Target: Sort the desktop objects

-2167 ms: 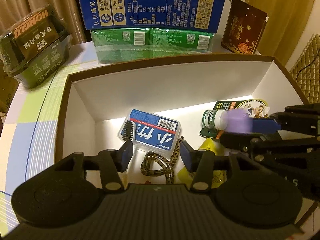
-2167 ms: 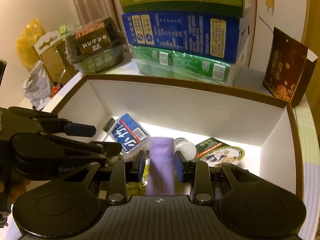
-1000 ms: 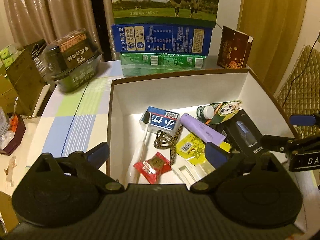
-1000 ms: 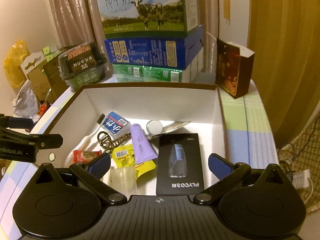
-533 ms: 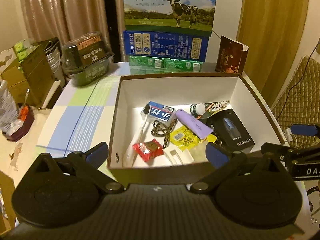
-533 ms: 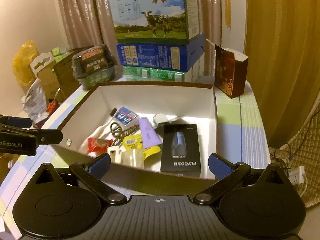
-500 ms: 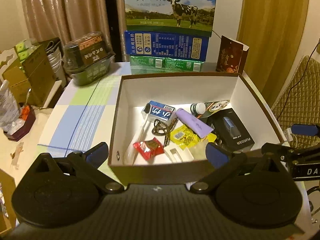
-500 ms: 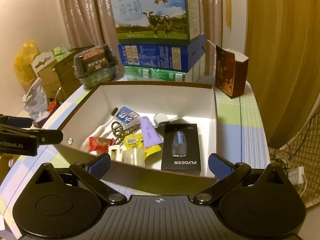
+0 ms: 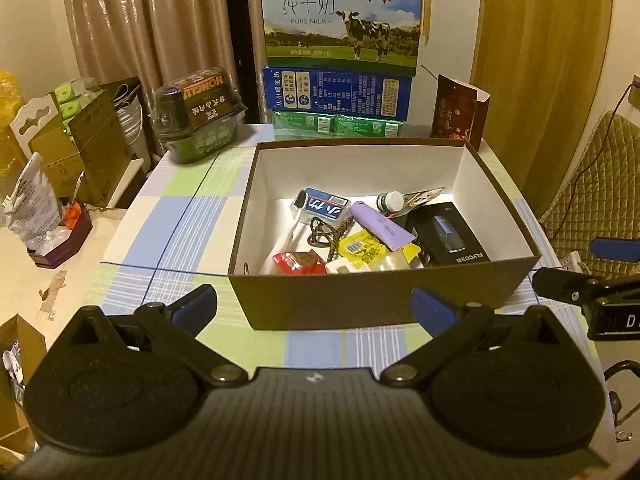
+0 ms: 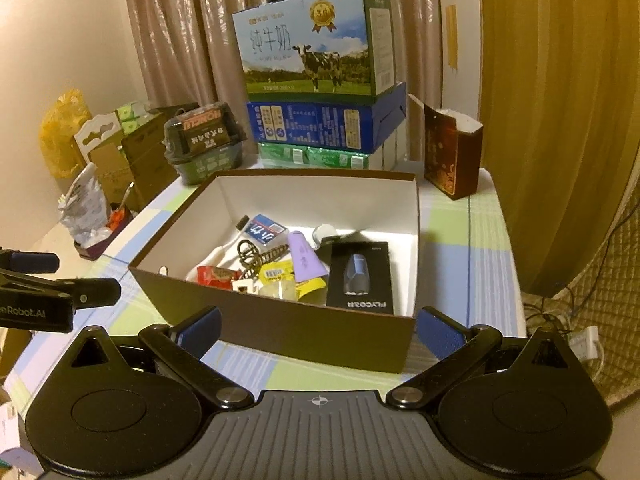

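A brown box with a white inside (image 9: 360, 304) (image 10: 280, 328) stands on the checked tablecloth. In it lie a purple tube (image 9: 380, 227) (image 10: 302, 258), a blue floss-pick case (image 9: 326, 209), a black shaver box (image 9: 450, 236) (image 10: 360, 276), a small white-capped bottle (image 9: 390, 200), a toothbrush, a patterned cord (image 9: 326, 234), a red packet (image 9: 298, 262) and a yellow sachet (image 9: 358, 246). My left gripper (image 9: 314, 306) is open and empty, in front of the box. My right gripper (image 10: 318, 330) is open and empty, also in front of it.
Stacked milk cartons (image 9: 340, 52) stand behind the box, a dark red paper bag (image 9: 456, 114) at back right, a green container (image 9: 200, 114) at back left. Boxes and bags crowd a side surface at left (image 9: 60, 184). A quilted chair (image 9: 592, 184) is at right.
My right gripper let go of the purple tube in the box. Both grippers opened wide and drew back and up, out of the box to its front.
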### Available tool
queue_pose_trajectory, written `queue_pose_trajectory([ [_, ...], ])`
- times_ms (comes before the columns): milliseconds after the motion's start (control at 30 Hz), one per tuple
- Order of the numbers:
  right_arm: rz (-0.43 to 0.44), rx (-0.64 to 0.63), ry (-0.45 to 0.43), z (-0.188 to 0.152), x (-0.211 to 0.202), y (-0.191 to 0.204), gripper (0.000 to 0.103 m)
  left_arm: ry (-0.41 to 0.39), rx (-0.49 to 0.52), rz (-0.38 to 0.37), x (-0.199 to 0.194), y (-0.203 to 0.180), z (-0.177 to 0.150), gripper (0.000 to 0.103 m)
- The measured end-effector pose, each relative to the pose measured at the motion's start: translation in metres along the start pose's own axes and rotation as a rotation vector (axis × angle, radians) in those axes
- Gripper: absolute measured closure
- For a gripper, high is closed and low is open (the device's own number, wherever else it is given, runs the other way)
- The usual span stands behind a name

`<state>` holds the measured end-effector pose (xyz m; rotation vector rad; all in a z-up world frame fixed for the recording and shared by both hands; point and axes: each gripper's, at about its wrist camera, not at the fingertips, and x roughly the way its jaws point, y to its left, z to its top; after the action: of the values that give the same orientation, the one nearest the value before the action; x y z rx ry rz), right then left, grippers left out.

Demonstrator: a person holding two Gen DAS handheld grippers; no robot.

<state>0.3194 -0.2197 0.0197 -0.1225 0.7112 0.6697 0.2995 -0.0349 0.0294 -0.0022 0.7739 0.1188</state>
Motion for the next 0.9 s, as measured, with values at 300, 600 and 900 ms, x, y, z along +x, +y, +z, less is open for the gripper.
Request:
queue_pose_trajectory([
  [300,-0.003,-0.012,0.008,-0.021,-0.025,-0.003,0.002,-0.011,-0.006,0.010,-0.027,-0.010,-0.018,0.001],
  [600,0.011,-0.031,0.011,-0.037,-0.044,0.000,0.002,-0.026,-0.005,0.025,-0.049,-0.019,-0.032,0.001],
  [900,0.029,-0.053,0.015,-0.049,-0.057,0.007,0.002,-0.020,-0.009,0.025,-0.064,-0.024,-0.050,0.001],
])
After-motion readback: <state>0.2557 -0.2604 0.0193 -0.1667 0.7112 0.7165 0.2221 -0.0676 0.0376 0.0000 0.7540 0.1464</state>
